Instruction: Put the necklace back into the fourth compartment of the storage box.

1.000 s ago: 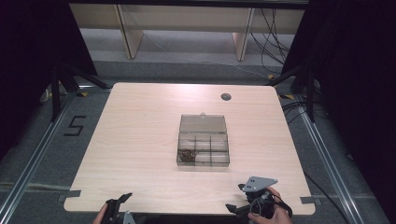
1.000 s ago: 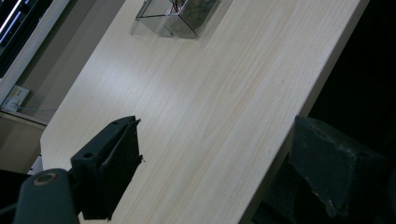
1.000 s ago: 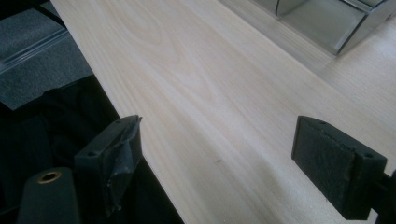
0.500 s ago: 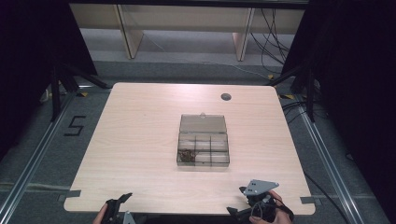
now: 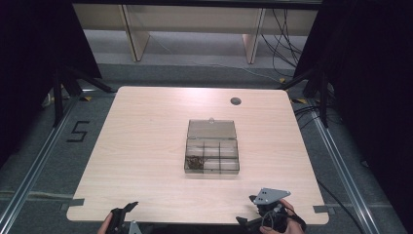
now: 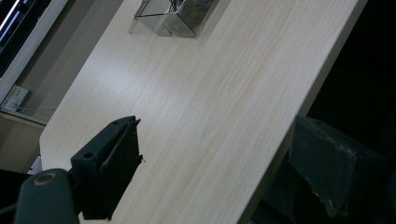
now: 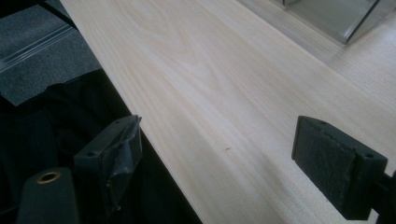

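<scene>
Pale wooden worktop (image 5: 146,161), seen from above, with a clear compartment box (image 5: 212,152) set centrally, lid raised so its cells are reachable. Left gripper (image 5: 122,217) and right gripper (image 5: 260,214) are held at the near edge, jaws apart, well short of the box.

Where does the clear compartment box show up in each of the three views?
High view: the box sits mid-table, lid open toward the far edge.
Left gripper view: its corner is at the top edge, left of centre, beyond the open jaws.
Right gripper view: its corner is at the top right.
Shared landmark: the table, whose near edge runs beside the jaws in both gripper views.
</scene>
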Demonstrator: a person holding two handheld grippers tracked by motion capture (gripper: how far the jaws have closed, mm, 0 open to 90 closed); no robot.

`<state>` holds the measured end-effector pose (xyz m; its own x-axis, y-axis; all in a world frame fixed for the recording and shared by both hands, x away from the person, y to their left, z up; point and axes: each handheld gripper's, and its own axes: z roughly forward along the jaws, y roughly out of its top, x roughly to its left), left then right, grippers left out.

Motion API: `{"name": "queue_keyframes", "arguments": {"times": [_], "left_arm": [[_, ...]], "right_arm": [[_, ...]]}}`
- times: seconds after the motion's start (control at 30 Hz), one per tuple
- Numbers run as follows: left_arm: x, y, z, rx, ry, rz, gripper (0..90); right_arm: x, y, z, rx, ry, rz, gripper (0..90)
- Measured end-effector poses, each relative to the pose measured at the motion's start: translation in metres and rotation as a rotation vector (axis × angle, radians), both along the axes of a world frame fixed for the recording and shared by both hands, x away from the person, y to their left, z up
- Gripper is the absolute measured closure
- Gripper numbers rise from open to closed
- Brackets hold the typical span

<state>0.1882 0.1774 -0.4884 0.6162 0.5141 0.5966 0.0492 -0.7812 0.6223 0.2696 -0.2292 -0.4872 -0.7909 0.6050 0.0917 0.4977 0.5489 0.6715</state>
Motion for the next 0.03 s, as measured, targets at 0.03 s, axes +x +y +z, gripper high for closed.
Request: {"name": "queue_keyframes", "arguments": {"times": [0.03], "left_arm": [[0.0000, 0.0000, 0.0000, 0.000, 0.000, 0.000, 15.7]], "right_arm": [[0.0000, 0.0000, 0.0000, 0.000, 0.000, 0.000, 16.7]]}}
